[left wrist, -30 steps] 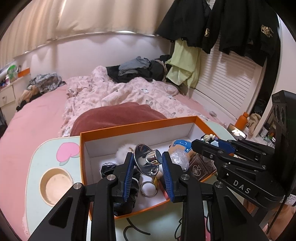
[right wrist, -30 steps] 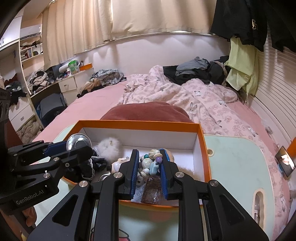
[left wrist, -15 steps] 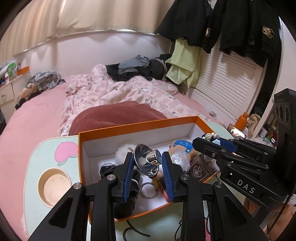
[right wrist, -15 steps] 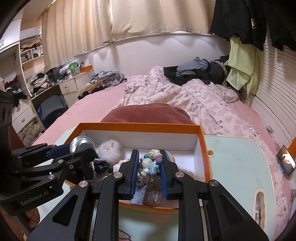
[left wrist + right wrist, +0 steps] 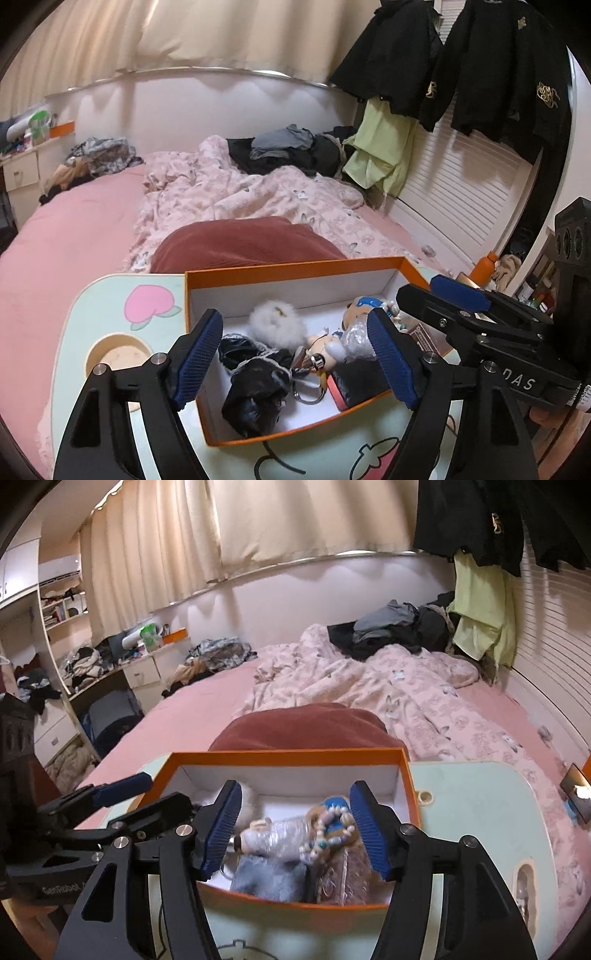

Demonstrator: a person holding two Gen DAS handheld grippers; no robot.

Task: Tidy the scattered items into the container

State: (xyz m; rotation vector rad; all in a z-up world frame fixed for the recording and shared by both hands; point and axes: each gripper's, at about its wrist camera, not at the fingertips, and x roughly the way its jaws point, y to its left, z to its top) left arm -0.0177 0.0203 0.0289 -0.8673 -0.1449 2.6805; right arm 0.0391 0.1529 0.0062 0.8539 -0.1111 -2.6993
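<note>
The orange box (image 5: 295, 266) sits on the pale green bench (image 5: 74, 332) at the foot of the pink bed (image 5: 74, 240), in front of a dark red cushion (image 5: 243, 240). Inside it lie a white fluffy pom-pom (image 5: 275, 321), a crumpled black cloth (image 5: 255, 384), a key ring (image 5: 308, 395), a small blue-capped figure (image 5: 364, 304) and, seen from the right wrist, a bead bracelet (image 5: 328, 830) draped over a plastic-wrapped piece (image 5: 284, 834).

The left claw (image 5: 295, 354) hovers over the near left part of the box, jaws spread wide with nothing between them. A second ago it was clenched on a shiny metal funnel-shaped piece; that piece is gone from the jaws, and where it landed cannot be told. The right claw (image 5: 293, 827) hangs over the box's near right part, likewise released and wide apart. Earlier it pinched the bead bracelet; the beads now rest in the box below the blue pads (image 5: 367, 827), blurred. Each claw shows in the other's view, the right one (image 5: 458, 295) reaching in over the box's right rim, the left one (image 5: 122, 786) at the left rim
</note>
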